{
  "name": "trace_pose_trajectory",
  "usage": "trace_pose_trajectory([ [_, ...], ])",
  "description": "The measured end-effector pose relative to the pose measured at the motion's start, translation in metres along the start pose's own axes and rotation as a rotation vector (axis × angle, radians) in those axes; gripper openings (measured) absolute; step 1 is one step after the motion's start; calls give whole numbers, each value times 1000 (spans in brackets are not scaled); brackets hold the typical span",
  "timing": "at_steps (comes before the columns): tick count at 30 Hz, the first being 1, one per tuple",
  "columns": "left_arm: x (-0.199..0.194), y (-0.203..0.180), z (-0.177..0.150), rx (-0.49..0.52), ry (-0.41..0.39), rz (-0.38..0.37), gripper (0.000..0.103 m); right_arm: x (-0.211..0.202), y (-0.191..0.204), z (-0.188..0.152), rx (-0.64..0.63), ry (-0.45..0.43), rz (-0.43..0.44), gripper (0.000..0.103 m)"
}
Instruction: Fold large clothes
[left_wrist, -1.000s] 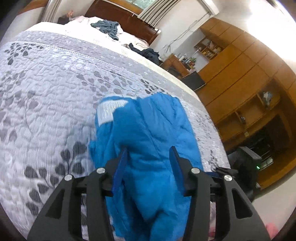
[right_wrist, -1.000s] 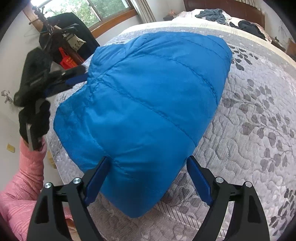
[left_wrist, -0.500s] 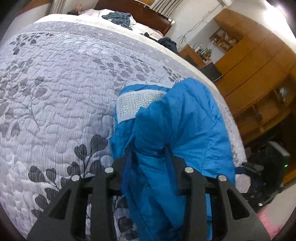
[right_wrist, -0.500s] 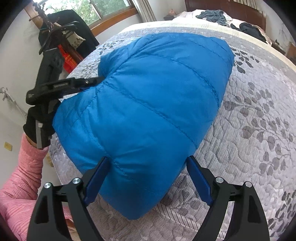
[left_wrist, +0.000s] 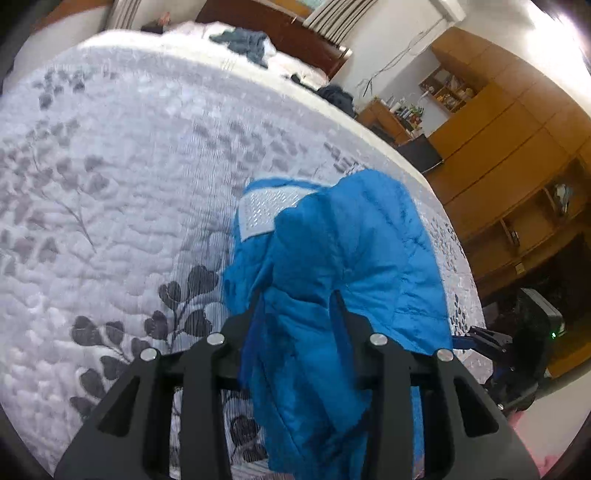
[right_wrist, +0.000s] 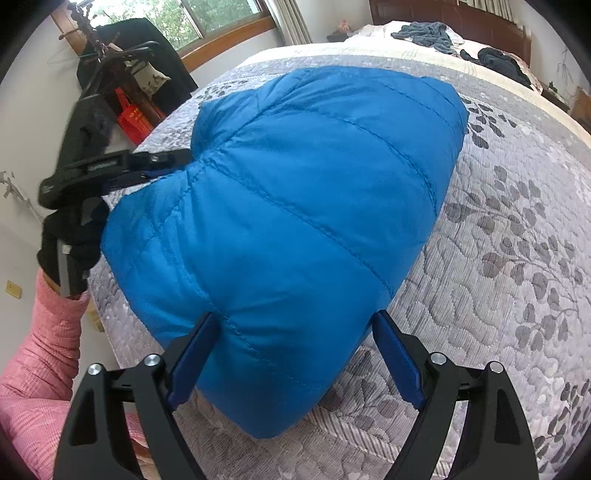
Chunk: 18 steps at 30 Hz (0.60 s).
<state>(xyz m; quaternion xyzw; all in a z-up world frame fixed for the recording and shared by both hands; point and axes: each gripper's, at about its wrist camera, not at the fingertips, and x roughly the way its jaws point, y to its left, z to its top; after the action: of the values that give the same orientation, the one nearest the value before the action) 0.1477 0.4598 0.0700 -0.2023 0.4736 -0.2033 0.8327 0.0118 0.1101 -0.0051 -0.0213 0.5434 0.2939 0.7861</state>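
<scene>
Jacket (left_wrist: 332, 295), blue and quilted, is lying in a puffy bundle at the near edge of the bed (left_wrist: 110, 184), on the grey leaf-print quilt.

Left gripper (left_wrist: 297, 306) is pinching a bunched fold of jacket, fingers drawn together with fabric swelling out above and below them. Right gripper (right_wrist: 291, 354) is standing spread wide, blue pads either side of the bundle's near end, not clamping; whether the pads are brushing the cloth I cannot tell.

Judgement on the step: the left side is being gathered for a fold across the body. To do it well, the pinch should be taking the edge layers only, not a deep wad; the lift should be going low and across, so trapped air is pressed out rather than ballooning. The right gripper is best used as a stop, pinning the near end so the slippery shell is not sliding off the mattress edge.

Left wrist view is showing a white, studded band (left_wrist: 264, 214) on the jacket beyond the pinch, plus wooden cabinets (left_wrist: 517, 155) past the bed.

Right wrist view is showing the smooth stitched back panel (right_wrist: 314, 192), the left gripper (right_wrist: 170, 162) biting in from the side, a pink sleeve (right_wrist: 48, 332), and a window (right_wrist: 192, 18) with a coat rack (right_wrist: 122, 74).
</scene>
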Motion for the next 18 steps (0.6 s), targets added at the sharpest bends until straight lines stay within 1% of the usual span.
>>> trace_pose_trajectory([
  [3, -15, -19, -6, 45, -30, -4, 39, 0, -2, -1, -2, -1, 1, 86],
  [7, -27, -40, -33, 99, -32, -24, 40, 1, -4, -2, 0, -1, 7, 87],
  [9, -31, -46, -46, 123, -30, -6, 40, 1, -6, -2, 2, 3, 11, 88],
  [11, -30, -45, -55, 133, -24, 18, 42, 2, -6, -2, -1, 6, 10, 88],
  [13, -24, -41, -58, 130, -8, 33, 46, 2, -3, -1, -9, 5, 4, 88],
  [14, -20, -37, -58, 117, 2, 30, 50, 2, -1, 0, -12, 4, 0, 88],
  [16, -13, -28, -58, 84, 24, 8, 52, 2, 0, 0, -14, 1, -4, 88],
  [18, -7, -24, -57, 77, 35, -11, 54, 2, 1, 0, -12, 1, -2, 88],
])
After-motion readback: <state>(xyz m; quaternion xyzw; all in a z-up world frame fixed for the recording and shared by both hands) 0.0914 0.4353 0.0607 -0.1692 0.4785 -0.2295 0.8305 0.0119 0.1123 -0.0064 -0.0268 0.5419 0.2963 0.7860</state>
